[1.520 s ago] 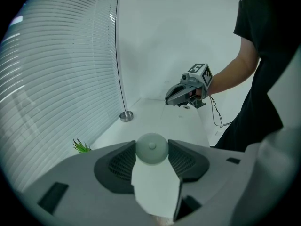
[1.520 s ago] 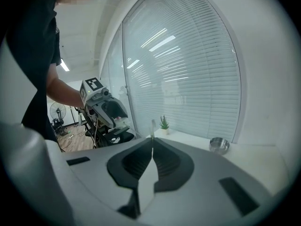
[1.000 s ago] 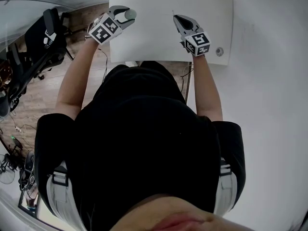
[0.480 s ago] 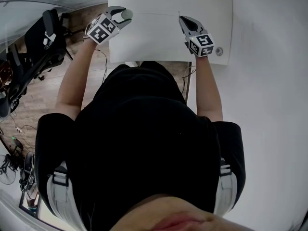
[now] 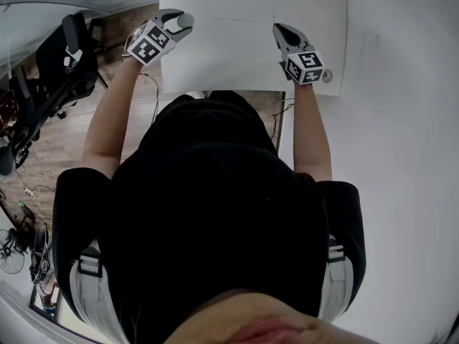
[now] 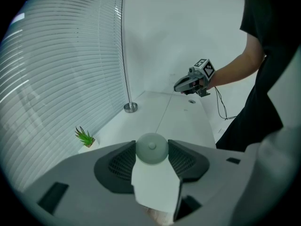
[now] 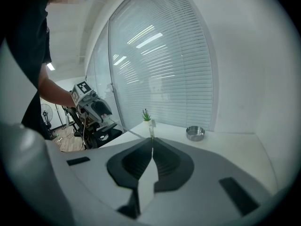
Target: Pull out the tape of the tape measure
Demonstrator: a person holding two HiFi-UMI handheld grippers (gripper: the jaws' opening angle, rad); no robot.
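Observation:
The tape measure [image 6: 152,148] is a small round grey case, and my left gripper [image 6: 152,160] is shut on it, one jaw pressing each side. In the head view this gripper [image 5: 181,24] hangs over the white table's left edge with the case [image 5: 186,20] at its tip. A thin tape [image 5: 233,19] runs straight from the case to my right gripper [image 5: 276,27]. That gripper [image 7: 151,141] is shut on the tape's end tab [image 7: 151,130], which sticks out past the jaws. Each gripper view shows the other gripper across the table.
The white table [image 5: 251,63] stands against a window with blinds. On it sit a round metal dish [image 7: 195,133], a small potted plant [image 6: 84,136] and a cable grommet [image 5: 328,77]. Black office chairs [image 5: 50,77] and cables stand on the wood floor at the left.
My right gripper has moved to the right and my left gripper slightly to the left. The stretch of tape between them has grown longer.

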